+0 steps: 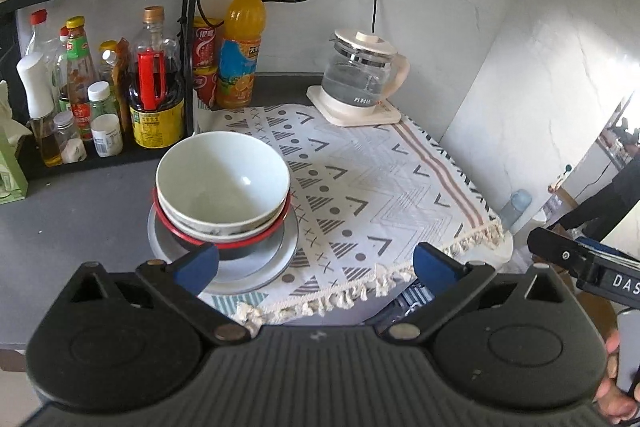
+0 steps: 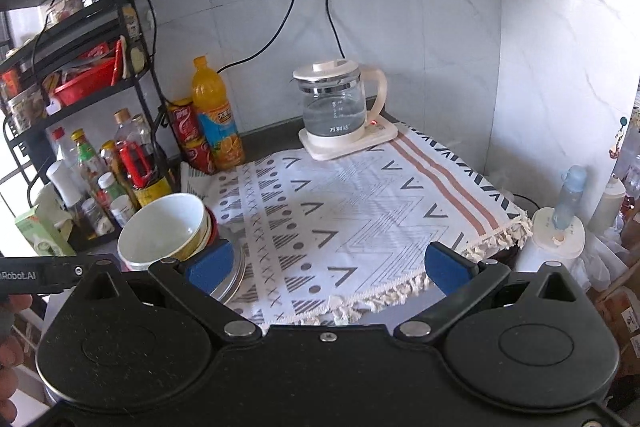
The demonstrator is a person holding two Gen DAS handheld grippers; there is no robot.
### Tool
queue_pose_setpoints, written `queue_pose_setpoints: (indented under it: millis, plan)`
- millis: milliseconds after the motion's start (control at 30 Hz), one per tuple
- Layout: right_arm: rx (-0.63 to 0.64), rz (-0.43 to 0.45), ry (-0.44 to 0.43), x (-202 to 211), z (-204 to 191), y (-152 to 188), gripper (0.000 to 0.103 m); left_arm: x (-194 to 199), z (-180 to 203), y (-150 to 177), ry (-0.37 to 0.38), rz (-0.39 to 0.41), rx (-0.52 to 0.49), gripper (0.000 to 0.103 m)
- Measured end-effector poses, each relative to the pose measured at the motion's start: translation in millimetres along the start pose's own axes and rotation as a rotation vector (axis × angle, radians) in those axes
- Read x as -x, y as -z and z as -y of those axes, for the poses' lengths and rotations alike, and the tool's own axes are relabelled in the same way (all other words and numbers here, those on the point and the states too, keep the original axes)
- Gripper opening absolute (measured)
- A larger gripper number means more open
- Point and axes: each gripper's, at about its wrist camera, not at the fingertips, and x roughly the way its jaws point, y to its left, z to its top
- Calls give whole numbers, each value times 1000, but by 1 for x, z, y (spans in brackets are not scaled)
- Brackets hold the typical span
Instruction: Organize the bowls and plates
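Left gripper (image 1: 316, 267): jaws spread wide, nothing held, hovering off the counter's front edge just short of the stack. Right gripper (image 2: 328, 267): likewise wide open and empty, over the fringed front edge of the patterned cloth (image 1: 384, 195).

Stack, at the cloth's left edge near the counter front: white bowl (image 1: 222, 173) uppermost, glossy and empty; nested in a second pale bowl with a printed band; that in a red-rimmed bowl (image 1: 248, 241); all on a grey plate (image 1: 264, 263).

Step, as judged: stacking appears complete, both tools clear. Next move, if any, would call for gripping the plate rim without tipping the bowls.

Kettle (image 1: 360, 75): back right corner, well apart.
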Motion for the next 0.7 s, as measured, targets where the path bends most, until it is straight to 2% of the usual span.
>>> queue_pose_setpoints:
  millis: [133, 367, 700]
  plan:
    - [-27, -37, -42, 7, 1, 6, 103, 3, -1, 10, -26, -15, 5, 102]
    - [10, -48, -75, 18, -2, 14, 103, 10, 1, 21, -44, -17, -14, 102]
    - [24, -58, -80, 22, -2, 25, 102, 17, 3, 25, -63, -12, -48, 102]
